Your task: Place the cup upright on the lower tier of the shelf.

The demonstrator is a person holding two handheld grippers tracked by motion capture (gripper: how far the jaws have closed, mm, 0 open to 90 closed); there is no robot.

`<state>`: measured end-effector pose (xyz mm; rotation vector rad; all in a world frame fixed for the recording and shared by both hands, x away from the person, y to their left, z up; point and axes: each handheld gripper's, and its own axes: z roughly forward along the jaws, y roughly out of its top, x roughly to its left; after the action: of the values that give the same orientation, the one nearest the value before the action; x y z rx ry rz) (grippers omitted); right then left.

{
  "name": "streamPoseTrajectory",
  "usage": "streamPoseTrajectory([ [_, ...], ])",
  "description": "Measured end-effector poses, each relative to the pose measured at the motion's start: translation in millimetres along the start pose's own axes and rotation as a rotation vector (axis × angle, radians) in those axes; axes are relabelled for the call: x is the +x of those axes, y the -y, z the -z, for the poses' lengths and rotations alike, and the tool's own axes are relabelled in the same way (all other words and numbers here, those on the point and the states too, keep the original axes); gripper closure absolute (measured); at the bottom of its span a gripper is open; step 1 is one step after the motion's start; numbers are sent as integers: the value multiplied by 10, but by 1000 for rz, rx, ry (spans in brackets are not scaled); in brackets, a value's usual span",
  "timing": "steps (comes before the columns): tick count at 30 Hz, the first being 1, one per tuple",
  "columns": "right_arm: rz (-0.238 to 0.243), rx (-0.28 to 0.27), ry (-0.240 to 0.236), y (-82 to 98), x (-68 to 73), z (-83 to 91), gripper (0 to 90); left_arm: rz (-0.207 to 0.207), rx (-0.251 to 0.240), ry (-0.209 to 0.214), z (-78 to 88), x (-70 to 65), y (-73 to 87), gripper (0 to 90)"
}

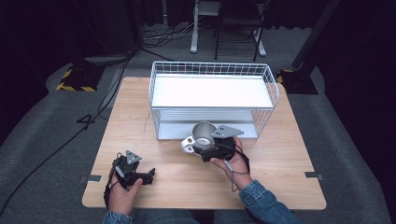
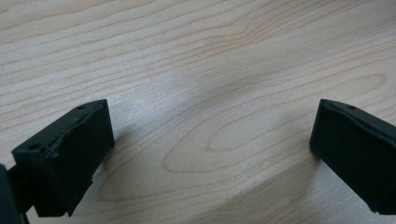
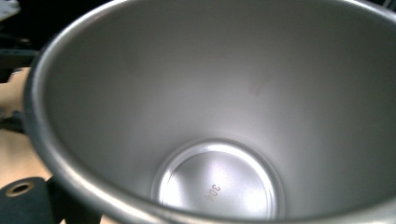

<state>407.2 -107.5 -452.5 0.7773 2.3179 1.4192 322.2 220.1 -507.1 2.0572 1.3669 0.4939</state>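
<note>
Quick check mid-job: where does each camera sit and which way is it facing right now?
High view: above the person's side, looking forward and down on the table, wire basket, both hands and tools.
Left gripper view: on the left tool, looking close down at bare wood between its open black jaws.
Right gripper view: on the right tool, looking into the steel cup it holds.
Shared: the cup also shows in the high view; the wood in all three.

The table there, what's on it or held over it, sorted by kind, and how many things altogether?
Metal mugs: 1, held in the right gripper
White wire racks: 1, standing on the wooden table
Handheld grippers: 2, the left gripper open and empty
Total: 4
</note>
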Motion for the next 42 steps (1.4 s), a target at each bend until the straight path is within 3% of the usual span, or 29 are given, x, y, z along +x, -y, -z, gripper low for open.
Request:
streamPoseTrajectory([
  [21, -69, 3, 151, -2, -548, -297, 83, -3, 2, -1, -11, 5, -15, 1],
  [26, -98, -23, 190, 39, -657, -397, 83, -2, 2, -1, -11, 5, -15, 1],
  [29, -122, -26, 211, 39, -683, -427, 83, -3, 2, 0, -11, 5, -16, 1],
  [42, -137, -34, 258, 22, -829, -573, 82, 4, 1, 1, -18, 4, -23, 1],
])
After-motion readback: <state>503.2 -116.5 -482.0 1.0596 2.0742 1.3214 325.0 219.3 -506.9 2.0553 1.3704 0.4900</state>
